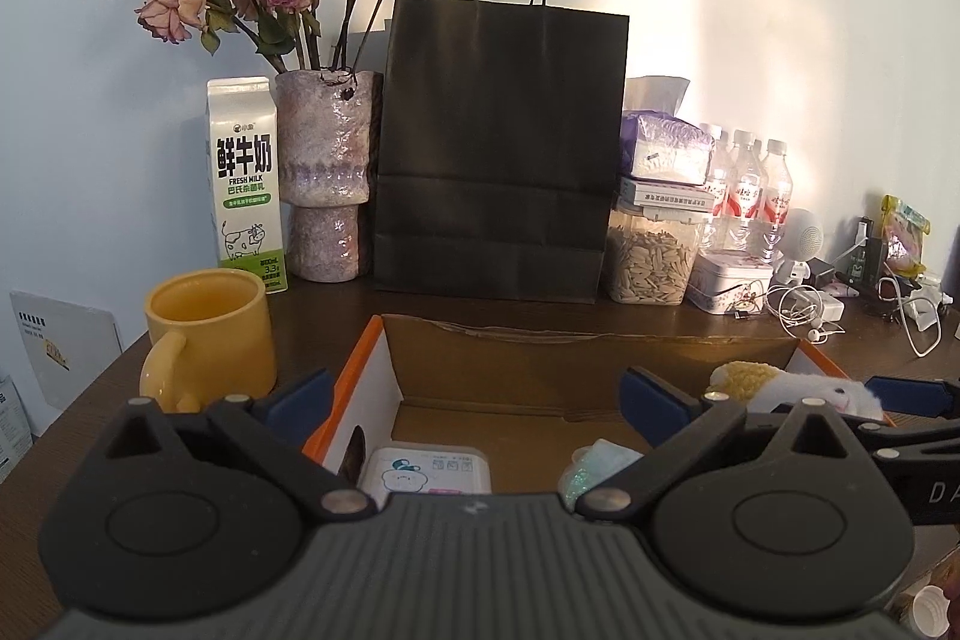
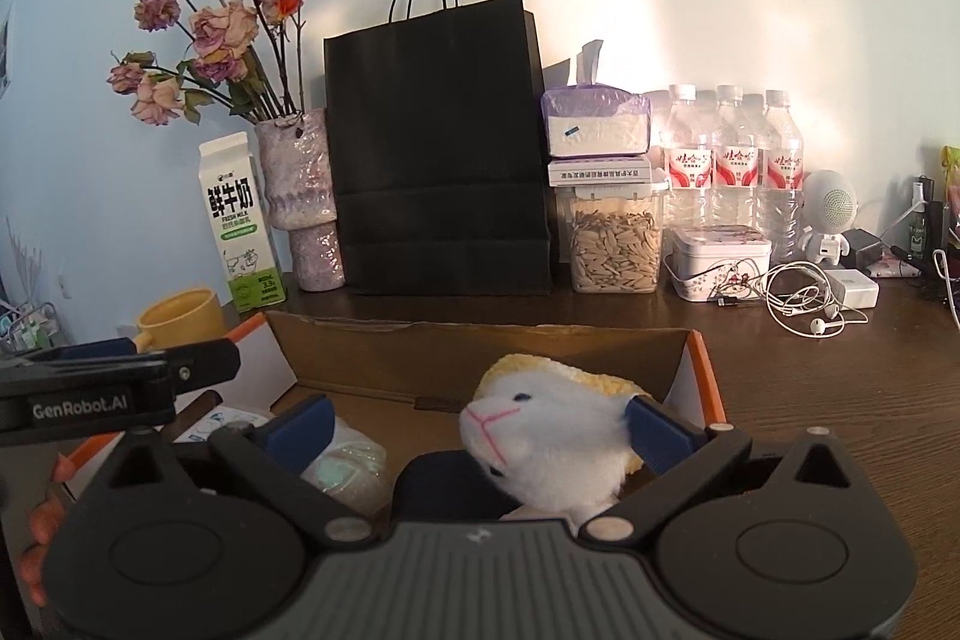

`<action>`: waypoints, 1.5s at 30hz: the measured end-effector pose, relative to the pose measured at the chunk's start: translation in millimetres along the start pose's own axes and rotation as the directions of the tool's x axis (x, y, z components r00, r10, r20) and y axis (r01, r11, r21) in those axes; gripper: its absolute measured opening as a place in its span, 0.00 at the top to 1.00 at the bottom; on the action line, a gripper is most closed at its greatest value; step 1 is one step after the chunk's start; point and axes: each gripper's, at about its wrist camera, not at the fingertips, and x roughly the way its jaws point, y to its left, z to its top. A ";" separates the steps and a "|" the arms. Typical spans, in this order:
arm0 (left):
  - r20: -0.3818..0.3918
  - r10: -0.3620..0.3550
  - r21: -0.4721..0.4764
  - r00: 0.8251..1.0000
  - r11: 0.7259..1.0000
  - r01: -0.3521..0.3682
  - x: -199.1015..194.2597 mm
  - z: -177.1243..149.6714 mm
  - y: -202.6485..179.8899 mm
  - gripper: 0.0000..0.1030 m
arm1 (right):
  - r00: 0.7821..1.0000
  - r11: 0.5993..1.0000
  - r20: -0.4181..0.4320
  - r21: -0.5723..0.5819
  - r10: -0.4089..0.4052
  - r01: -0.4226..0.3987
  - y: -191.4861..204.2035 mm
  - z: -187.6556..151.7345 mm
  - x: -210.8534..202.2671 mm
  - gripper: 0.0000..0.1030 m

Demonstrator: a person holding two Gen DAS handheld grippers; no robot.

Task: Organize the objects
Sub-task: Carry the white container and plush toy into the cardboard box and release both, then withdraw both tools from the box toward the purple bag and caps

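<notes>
An open cardboard box with orange edges (image 1: pixel 384 340) (image 2: pixel 702 358) sits on the dark wooden table. Inside it lie a white wipes pack (image 1: pixel 429 469), a glittery pale green bundle (image 1: pixel 591 463) (image 2: pixel 348 460) and a white plush sheep with a yellow woolly head (image 2: pixel 552 436) (image 1: pixel 780 382). My right gripper (image 2: pixel 474 430) is open above the box; the sheep lies between its blue pads, touching the right pad (image 2: pixel 660 433). My left gripper (image 1: pixel 474 397) is open and empty over the box's left part.
Behind the box stand a yellow mug (image 1: pixel 210 328), a milk carton (image 1: pixel 249 184), a vase of dried roses (image 1: pixel 327 172), a black paper bag (image 1: pixel 498 148), a seed jar (image 1: pixel 651 250), water bottles (image 2: pixel 732 172), a tin (image 2: pixel 720 259) and earphone cables (image 2: pixel 804 304).
</notes>
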 end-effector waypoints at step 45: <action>-0.106 0.003 0.015 0.994 1.000 -0.001 -135.5 -52.5 -5.1 0.00 | 1.000 0.995 0.024 -0.101 0.014 -0.011 10.2 -59.4 -134.5 0.00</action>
